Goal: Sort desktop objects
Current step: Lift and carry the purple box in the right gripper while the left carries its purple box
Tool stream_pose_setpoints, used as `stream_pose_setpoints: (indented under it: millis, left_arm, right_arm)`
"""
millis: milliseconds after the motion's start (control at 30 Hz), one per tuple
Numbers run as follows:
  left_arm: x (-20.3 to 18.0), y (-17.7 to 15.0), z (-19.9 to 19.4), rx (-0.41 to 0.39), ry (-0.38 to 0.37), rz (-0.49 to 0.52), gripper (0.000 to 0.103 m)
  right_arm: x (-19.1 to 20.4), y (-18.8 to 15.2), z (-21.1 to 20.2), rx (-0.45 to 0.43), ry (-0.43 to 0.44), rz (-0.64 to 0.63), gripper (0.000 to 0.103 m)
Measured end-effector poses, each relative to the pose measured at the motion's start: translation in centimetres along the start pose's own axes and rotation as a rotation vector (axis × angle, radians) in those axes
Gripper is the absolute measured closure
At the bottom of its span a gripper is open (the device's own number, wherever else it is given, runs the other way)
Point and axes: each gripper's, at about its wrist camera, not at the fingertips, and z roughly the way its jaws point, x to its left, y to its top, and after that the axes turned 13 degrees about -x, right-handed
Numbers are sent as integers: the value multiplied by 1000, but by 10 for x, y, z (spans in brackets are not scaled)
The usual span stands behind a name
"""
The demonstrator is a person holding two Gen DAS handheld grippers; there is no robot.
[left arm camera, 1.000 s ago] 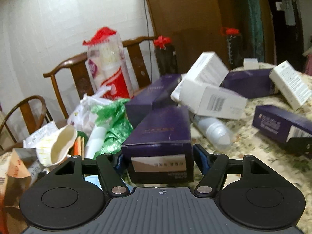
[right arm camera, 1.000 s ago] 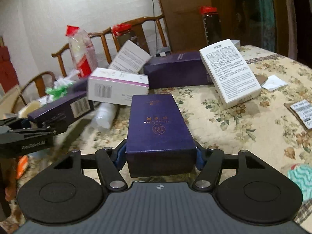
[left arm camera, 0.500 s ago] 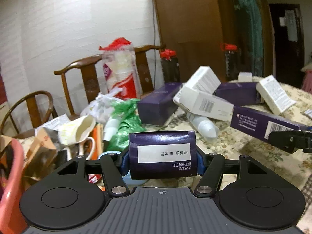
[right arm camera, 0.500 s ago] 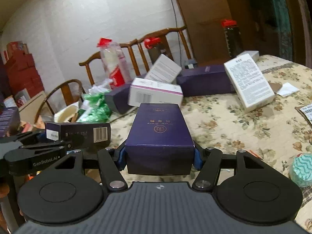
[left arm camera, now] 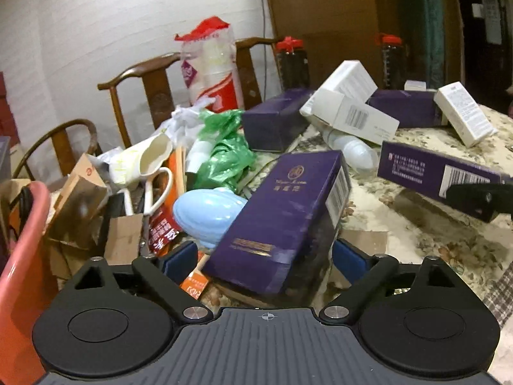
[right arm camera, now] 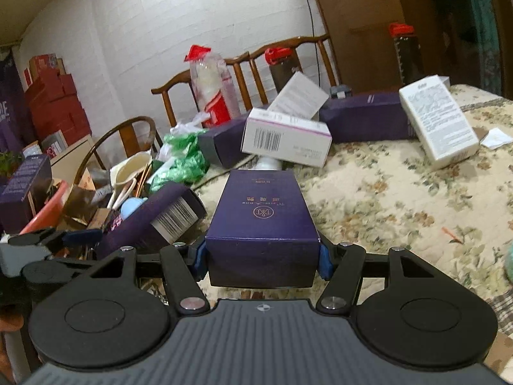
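A purple box (left arm camera: 288, 211) lies tilted at the table's left edge, leaning on a pale blue shell-shaped thing (left arm camera: 205, 215). My left gripper (left arm camera: 263, 258) straddles its near end with the jaws opening. Both blue pads (left arm camera: 179, 256) stand clear of the box's sides. From the right wrist view the same box (right arm camera: 154, 221) shows beside the left gripper (right arm camera: 73, 235). My right gripper (right arm camera: 261, 256) is shut on a second purple box (right arm camera: 261, 221), held above the flowered tablecloth (right arm camera: 384, 199). That box (left arm camera: 442, 173) also shows at the right of the left wrist view.
Clutter fills the left: a pink basin (left arm camera: 19, 256), scissors (left arm camera: 154, 189), a cream jug (left arm camera: 144, 157), a green bag (left arm camera: 224, 150). White boxes (right arm camera: 285, 138) and purple boxes (right arm camera: 365, 115) pile up at the back with dark bottles (left arm camera: 291, 64). Wooden chairs (right arm camera: 179, 96) stand behind.
My left gripper has let go of its purple box, which now lies tilted against the blue thing. The right gripper has kept its box and swung left toward the pile.
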Motion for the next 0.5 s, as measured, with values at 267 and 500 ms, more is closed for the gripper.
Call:
stream_pose_setpoints:
  millis: [267,500]
  left_arm:
    - [-17,6,34,75,-67,150,3]
    - [-14,3,25,1,-74,93,31]
  right_arm:
    - [-1,-5,10,29,-19,-14,37]
    - [-1,-6,12,33,-22,-13,37]
